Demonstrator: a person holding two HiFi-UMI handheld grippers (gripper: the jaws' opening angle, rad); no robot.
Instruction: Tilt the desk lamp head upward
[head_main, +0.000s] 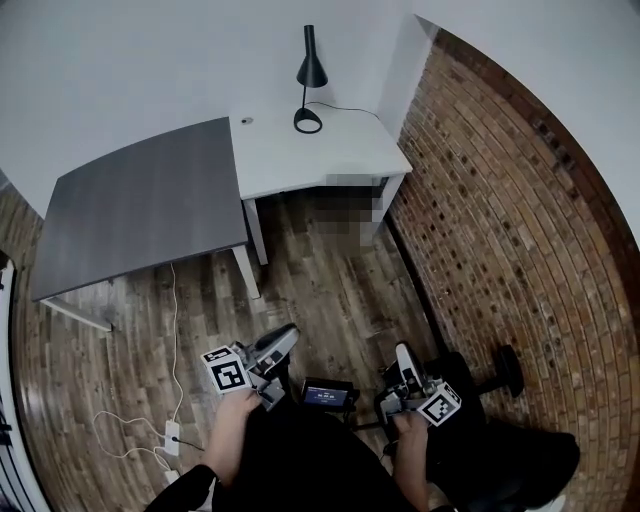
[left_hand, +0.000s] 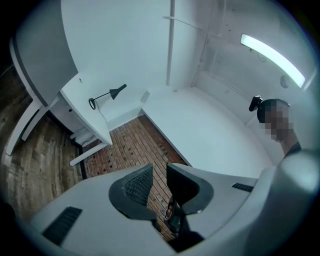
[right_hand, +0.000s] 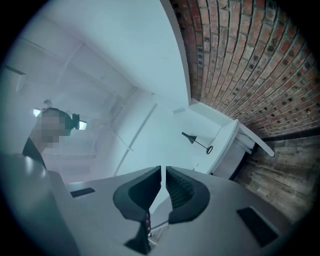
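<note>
The black desk lamp (head_main: 310, 75) stands upright on the white worktop (head_main: 345, 155), far ahead of both grippers, shade opening downward. The left hand-held gripper (left_hand: 159, 176) gapes narrowly, empty; the right hand-held gripper (right_hand: 163, 175) is closed, empty.

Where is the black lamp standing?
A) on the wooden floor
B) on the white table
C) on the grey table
B: the black lamp has its round base on the white table, near the wall, not on the grey table beside it.
</note>
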